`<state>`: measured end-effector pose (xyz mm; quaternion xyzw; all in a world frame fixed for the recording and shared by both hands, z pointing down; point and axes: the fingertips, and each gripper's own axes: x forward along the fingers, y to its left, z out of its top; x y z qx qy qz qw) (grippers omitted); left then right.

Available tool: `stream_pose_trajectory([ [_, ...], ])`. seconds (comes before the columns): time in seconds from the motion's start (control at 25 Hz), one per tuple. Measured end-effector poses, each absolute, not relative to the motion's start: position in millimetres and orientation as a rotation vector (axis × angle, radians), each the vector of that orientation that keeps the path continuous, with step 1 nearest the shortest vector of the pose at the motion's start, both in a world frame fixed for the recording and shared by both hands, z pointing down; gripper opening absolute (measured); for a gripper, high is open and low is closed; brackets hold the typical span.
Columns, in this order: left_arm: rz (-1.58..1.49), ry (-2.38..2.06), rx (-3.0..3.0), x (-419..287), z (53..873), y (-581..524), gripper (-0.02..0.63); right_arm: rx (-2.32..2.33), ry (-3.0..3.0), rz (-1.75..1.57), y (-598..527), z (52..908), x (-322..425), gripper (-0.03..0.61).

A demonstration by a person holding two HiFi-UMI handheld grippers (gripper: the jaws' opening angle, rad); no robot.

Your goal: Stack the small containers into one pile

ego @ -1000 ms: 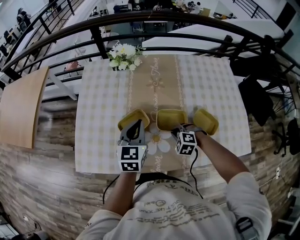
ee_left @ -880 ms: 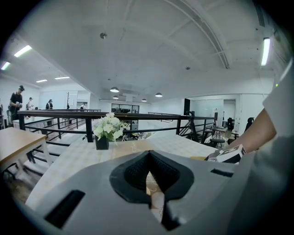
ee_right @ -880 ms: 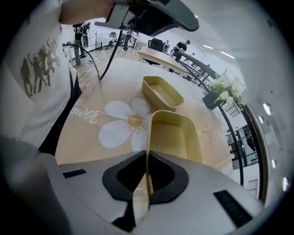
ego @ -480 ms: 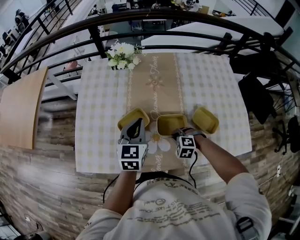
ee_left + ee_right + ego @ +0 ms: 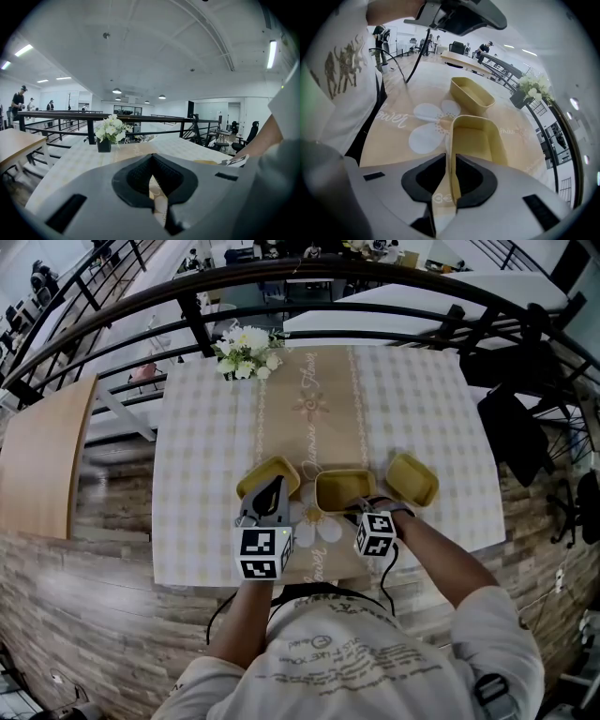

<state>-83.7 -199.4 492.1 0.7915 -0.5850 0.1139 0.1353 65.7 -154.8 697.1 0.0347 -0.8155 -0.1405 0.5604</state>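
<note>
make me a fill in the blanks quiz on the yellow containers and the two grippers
The checked tablecloth bears ___ small yellow rectangular containers.
The right gripper's jaws are shut on a wall of the ___ container.
The left gripper's jaws are shut, holding ___.
Missing words: three; middle; nothing.

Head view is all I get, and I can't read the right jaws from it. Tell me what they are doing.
Observer: The right gripper is shut on one wall of the middle container, with one pad inside and one outside.
Operator: Report the left jaws too.
Observer: The left gripper is shut with nothing between its jaws.
Operator: Say where it points.
Observer: Toward the flowers at the far end.
</note>
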Motion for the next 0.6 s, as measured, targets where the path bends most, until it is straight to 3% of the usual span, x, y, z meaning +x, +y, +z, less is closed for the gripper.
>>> stream_pose_trajectory([
  [0.12,0.328,-1.696,2.297,-83,491,-200,0.003,0.152,-1.985,-0.34,-160,681,62,0.077],
  [0.28,0.324,-1.698,2.303,-83,488,-198,0.003,0.36,-2.15,-0.315,-171,642,52,0.017],
  [0.6,0.325,-1.693,2.323,-78,482,-193,0.003,0.703,-2.417,-0.158,-185,570,42,0.003],
])
